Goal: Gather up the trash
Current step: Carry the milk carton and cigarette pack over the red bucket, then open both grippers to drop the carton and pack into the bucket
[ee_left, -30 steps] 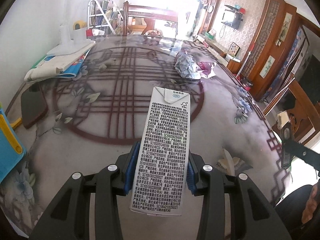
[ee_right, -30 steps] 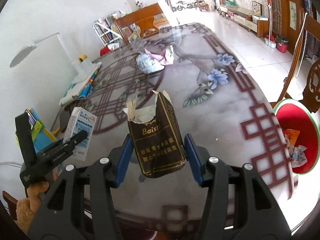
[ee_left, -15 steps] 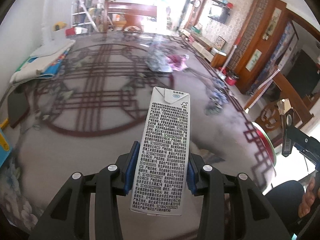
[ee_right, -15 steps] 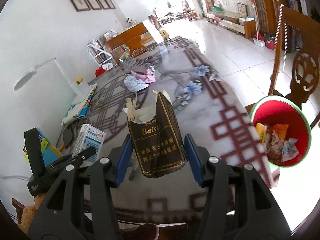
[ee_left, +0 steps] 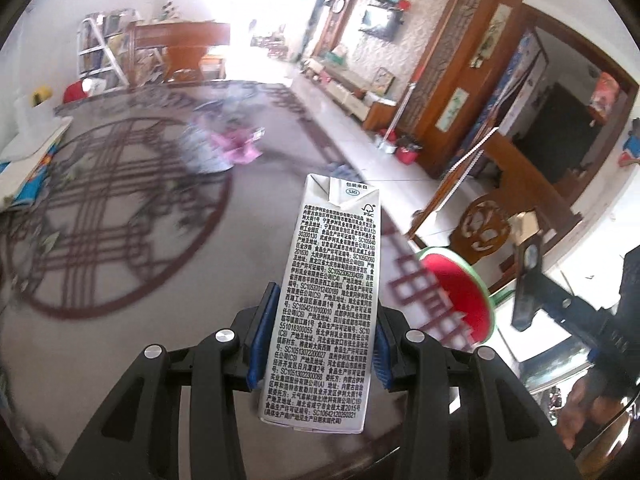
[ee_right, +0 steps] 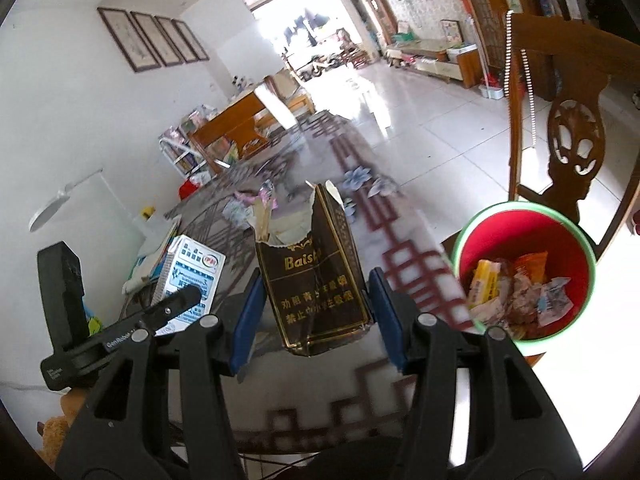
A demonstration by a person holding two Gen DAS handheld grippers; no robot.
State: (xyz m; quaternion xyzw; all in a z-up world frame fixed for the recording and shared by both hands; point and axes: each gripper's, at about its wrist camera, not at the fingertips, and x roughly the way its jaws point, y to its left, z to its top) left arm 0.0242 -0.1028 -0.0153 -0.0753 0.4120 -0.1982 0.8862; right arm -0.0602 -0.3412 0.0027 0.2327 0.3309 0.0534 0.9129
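- Left gripper (ee_left: 318,346): jaws clamped on a milk carton (ee_left: 326,304), blue pads pressing both narrow sides; carton upright-ish, printed text panel facing the camera, folded top pointing away.
- Same carton seen from the right wrist view (ee_right: 192,280), blue-and-white face, left of the right gripper, held above the surface.
- Right gripper (ee_right: 316,320): jaws partly apart, closed on a torn dark brown cigarette pack (ee_right: 316,276) with gold lettering; ragged top open, pale paper sticking out of it.
- Landmark: red bin (ee_right: 524,272) with green rim, standing beside the surface edge, next to a carved wooden chair (ee_right: 572,148).
- Cigarette pack is just left of the bin, not over it; still above the surface (ee_right: 404,380).
- Bin holds wrappers and crumpled paper (ee_right: 516,292): yellow, orange, white pieces.
- From the left wrist view the bin (ee_left: 460,292) sits right of the carton, partly hidden behind the surface edge (ee_left: 416,292); carton is left of the bin, not above it.
- More trash far from the bin, across the surface: crumpled silvery and pink wrappers (ee_left: 224,148), blurred.
- Folded cloth and papers (ee_left: 28,160) at the surface side farthest from the bin.
- White desk lamp (ee_right: 60,204) by the wall, well away from the bin.
- A hand (ee_left: 580,412) shows at the lower right of the left wrist view, under the other gripper's body.
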